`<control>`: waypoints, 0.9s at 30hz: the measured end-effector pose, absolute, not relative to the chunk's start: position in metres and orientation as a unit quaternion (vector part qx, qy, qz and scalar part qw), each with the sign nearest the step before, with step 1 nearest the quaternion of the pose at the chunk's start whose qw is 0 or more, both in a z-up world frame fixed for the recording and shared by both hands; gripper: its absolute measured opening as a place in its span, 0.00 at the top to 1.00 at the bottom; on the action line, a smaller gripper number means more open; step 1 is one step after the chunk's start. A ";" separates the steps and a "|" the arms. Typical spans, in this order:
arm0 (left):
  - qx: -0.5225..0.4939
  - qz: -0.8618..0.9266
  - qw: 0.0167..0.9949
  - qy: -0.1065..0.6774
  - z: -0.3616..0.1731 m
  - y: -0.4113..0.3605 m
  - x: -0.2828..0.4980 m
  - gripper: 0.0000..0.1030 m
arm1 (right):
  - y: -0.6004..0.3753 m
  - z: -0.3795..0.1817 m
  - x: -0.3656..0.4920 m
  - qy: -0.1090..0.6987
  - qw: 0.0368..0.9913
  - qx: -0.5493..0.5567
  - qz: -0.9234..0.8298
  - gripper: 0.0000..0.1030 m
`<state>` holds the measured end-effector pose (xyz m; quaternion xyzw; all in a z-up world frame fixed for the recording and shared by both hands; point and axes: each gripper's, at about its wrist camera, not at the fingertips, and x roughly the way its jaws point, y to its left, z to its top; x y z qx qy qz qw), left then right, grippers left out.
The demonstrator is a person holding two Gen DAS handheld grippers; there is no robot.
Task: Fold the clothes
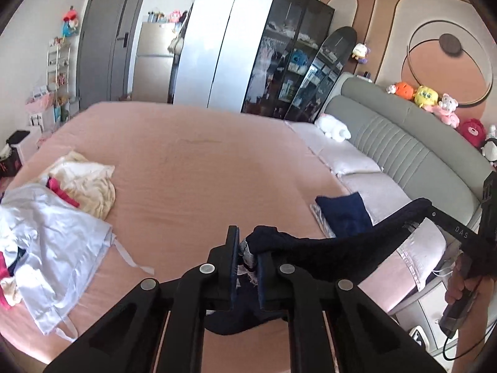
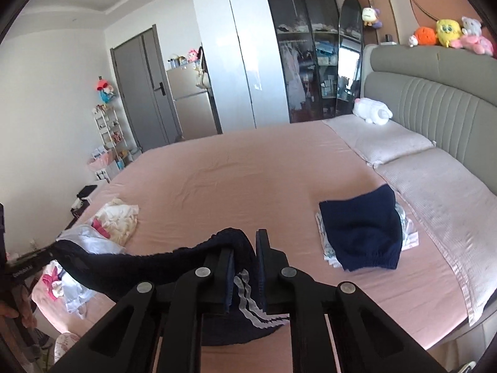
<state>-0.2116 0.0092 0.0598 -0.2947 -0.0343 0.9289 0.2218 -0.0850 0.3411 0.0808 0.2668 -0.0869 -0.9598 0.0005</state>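
A dark navy knit garment with white lace trim hangs stretched above the pink bed, held by both grippers. My left gripper is shut on one end of it, at the bottom centre of the left wrist view. At the right of that view, my right gripper grips the other end, held by a person's hand. In the right wrist view the right gripper is shut on the navy garment, and the left gripper holds the far end at the left edge.
A folded navy piece lies on a small stack near the pillows. A heap of unfolded white, cream and pink clothes sits on the bed's left side. A grey headboard carries plush toys. Wardrobes stand behind the bed.
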 end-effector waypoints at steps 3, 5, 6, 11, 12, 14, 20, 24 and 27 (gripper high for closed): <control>-0.257 0.945 0.202 0.006 0.085 0.016 -0.219 0.92 | 0.338 0.115 -0.092 -0.060 0.002 0.220 -0.974 0.90; -0.266 0.942 0.206 -0.006 0.090 0.015 -0.224 0.92 | 0.337 0.119 -0.102 -0.071 0.005 0.232 -0.970 0.90; -0.266 0.941 0.211 -0.008 0.091 0.014 -0.224 0.92 | 0.338 0.120 -0.105 -0.087 0.013 0.243 -0.966 0.90; -0.316 0.923 0.219 -0.002 0.060 0.020 -0.252 0.92 | 0.342 0.117 -0.111 -0.080 0.013 0.251 -0.965 0.90; -0.324 0.920 0.219 -0.005 0.052 0.023 -0.264 0.92 | 0.346 0.109 -0.124 -0.072 0.009 0.268 -0.961 0.90; -0.326 0.921 0.213 -0.003 0.046 0.031 -0.282 0.92 | 0.350 0.093 -0.153 -0.063 0.006 0.298 -0.952 0.90; -0.259 0.943 0.211 0.002 0.098 0.040 -0.299 0.92 | 0.355 0.110 -0.206 -0.056 0.001 0.270 -0.961 0.90; -0.236 0.948 0.215 -0.008 0.106 0.027 -0.279 0.91 | 0.353 0.139 -0.190 -0.067 0.004 0.198 -0.978 0.90; -0.306 0.929 0.207 -0.026 0.050 0.018 -0.257 0.91 | 0.350 0.113 -0.174 -0.084 0.013 0.221 -0.972 0.90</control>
